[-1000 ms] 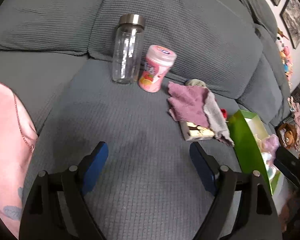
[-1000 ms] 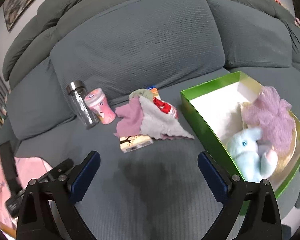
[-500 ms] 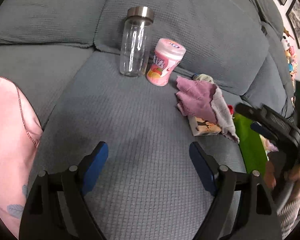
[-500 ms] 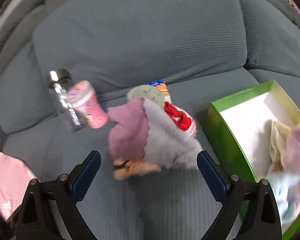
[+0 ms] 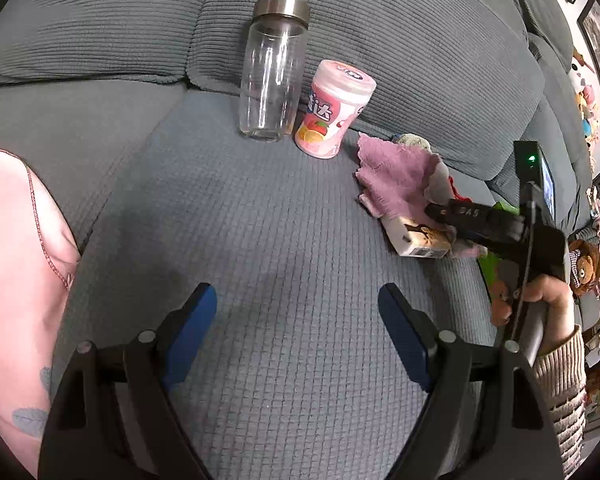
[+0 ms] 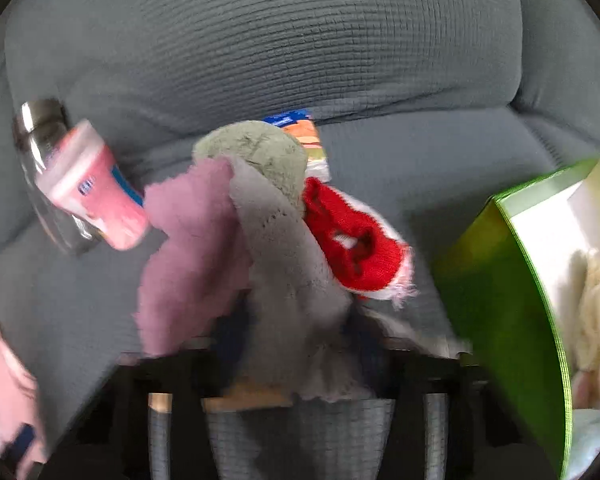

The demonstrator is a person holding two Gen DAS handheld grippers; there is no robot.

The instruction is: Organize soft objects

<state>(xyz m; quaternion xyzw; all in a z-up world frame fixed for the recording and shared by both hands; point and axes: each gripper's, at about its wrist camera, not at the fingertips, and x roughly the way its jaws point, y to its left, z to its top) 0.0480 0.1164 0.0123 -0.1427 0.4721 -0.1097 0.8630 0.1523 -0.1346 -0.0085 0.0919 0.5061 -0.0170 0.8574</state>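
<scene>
A pile of soft things lies on the grey sofa seat: a purple cloth (image 6: 192, 248) (image 5: 392, 176), a grey cloth (image 6: 284, 264), a red and white knit piece (image 6: 352, 248) and a pale green round piece (image 6: 260, 148). My right gripper (image 6: 296, 340) (image 5: 432, 210) is down on the pile. Its jaws are closing, and the grey cloth is bunched between the pads. A small printed carton (image 5: 416, 240) lies under the cloths. My left gripper (image 5: 298, 320) hovers open over bare seat, left of the pile, holding nothing.
A green box (image 6: 500, 280) with plush items inside stands right of the pile. A glass jar (image 5: 272, 76) and a pink canister (image 5: 332, 108) stand against the back cushion. A pink garment (image 5: 16, 280) lies at the left. A hand (image 5: 548, 300) holds the right gripper.
The right gripper came down and forward onto the pile, and its wide jaws closed around the grey cloth. It entered the left wrist view. The left gripper barely moved.
</scene>
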